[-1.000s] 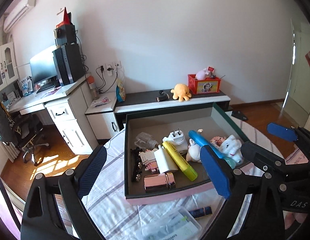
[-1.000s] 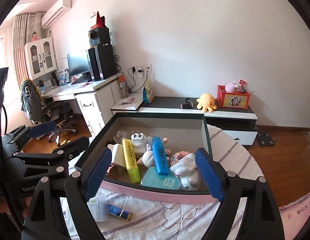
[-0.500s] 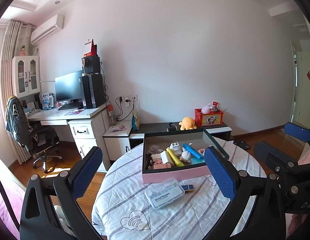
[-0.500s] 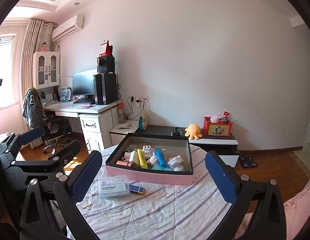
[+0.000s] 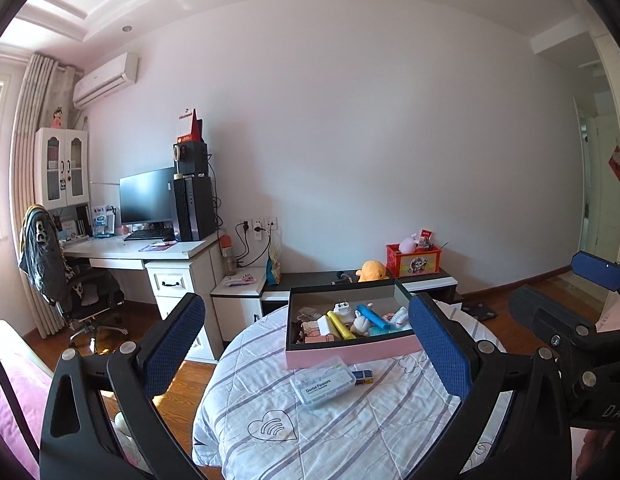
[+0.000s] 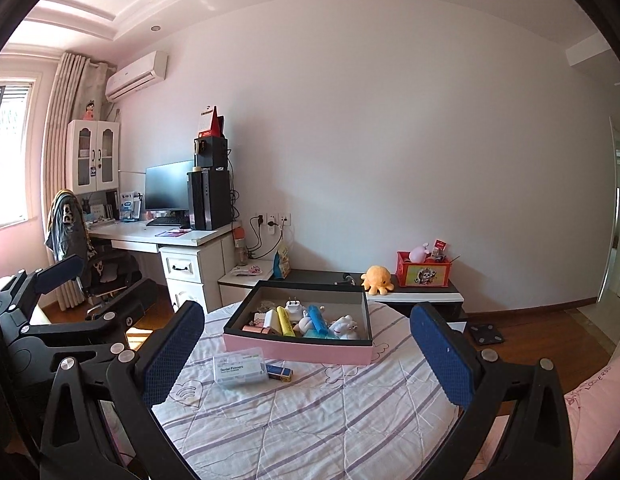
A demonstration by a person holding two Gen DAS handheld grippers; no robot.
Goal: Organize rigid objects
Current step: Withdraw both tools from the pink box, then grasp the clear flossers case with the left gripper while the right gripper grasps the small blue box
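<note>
A pink box (image 5: 352,350) (image 6: 298,353) with dark inner walls sits at the far side of the round, stripe-clothed table (image 5: 310,432) (image 6: 310,420). It holds a yellow highlighter (image 5: 340,325) (image 6: 285,321), a blue marker (image 5: 373,317), a white plug (image 6: 293,306) and white toy figures. In front of the box lie a clear dental-flosser case (image 5: 322,384) (image 6: 240,369) and a small blue box (image 5: 363,376) (image 6: 279,372). My left gripper (image 5: 304,312) and right gripper (image 6: 306,312) are both open and empty, held back from the table.
A white desk (image 6: 162,236) with monitor and computer tower stands at the left, with an office chair (image 5: 70,280) beside it. Behind the table, a low cabinet (image 6: 414,296) carries a yellow plush and a red box. Pink bedding (image 6: 590,408) lies at the lower right.
Both grippers have pulled back and up from just over the box, and their jaws have widened. The whole table and room now show.
</note>
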